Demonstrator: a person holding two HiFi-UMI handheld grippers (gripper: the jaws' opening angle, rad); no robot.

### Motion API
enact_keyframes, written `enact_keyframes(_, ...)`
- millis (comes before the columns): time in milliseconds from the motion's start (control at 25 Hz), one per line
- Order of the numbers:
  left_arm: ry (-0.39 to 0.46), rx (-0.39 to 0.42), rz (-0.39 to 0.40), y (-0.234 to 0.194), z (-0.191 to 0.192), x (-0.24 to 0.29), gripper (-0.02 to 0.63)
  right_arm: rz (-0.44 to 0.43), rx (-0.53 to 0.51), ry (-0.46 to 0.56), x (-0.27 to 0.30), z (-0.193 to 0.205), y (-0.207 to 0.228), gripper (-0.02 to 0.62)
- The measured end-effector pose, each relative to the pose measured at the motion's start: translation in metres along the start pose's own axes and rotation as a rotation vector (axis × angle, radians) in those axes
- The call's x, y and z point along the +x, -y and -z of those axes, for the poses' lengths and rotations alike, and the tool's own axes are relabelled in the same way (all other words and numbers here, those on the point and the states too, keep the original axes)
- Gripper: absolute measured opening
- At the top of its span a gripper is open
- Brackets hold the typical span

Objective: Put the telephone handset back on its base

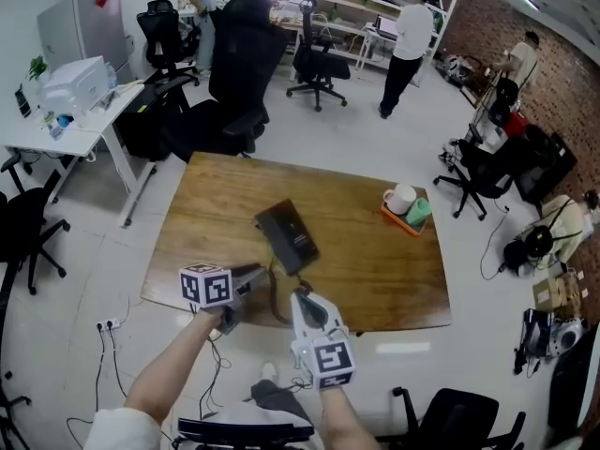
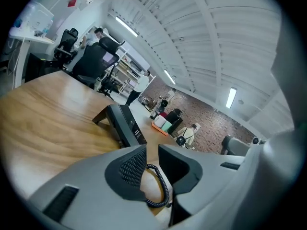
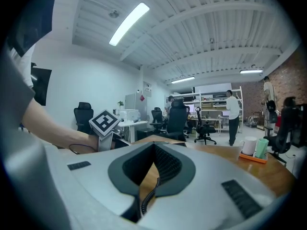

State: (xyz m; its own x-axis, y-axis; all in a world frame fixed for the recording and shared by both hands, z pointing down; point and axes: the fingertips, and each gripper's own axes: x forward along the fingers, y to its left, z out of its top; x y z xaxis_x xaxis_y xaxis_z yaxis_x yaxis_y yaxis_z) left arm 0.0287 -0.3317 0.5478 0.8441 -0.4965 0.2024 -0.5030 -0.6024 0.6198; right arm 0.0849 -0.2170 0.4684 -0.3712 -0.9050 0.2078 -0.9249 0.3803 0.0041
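Wood-grained tabletop point(image 1: 370, 270) is filling the middle of a pale-floored office, and at its near edge the person is reaching both bare forearms out over it. The left tool point(image 2: 152, 152) is hanging just over the near left part of the wood, its jaws standing a narrow way apart and gripping nothing. Just beside it, the right tool point(image 1: 305, 300) is pointing up the tabletop with its jaw tips drawn together, also gripping nothing.

Between the two tools a dark coiled cord point(image 1: 273, 298) is curving from the near edge up toward the desk telephone point(image 1: 286, 235). The cord is showing through the gap of each tool in its own view.

That black telephone is sitting near the middle of the tabletop, propped at a slant on its stand. The handset is not showing as a separate piece against the dark body, so whether it is lying on the base cannot be told.

Farther right, an orange tray point(image 1: 397, 221) is carrying a white mug point(image 1: 400, 198) and a teal cup point(image 1: 419, 212).

Beyond the far edge a black office chair point(image 1: 239, 73) is standing, and a person in a white top point(image 1: 410, 31) is standing by the shelving.
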Motion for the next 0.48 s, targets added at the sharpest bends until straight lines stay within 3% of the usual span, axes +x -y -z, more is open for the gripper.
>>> enact_keyframes(480,0.078,0.173,0.126,0.092,0.013,-0.114,0.004,0.007,-0.04,0.046,-0.06,-0.012,-0.093,0.005)
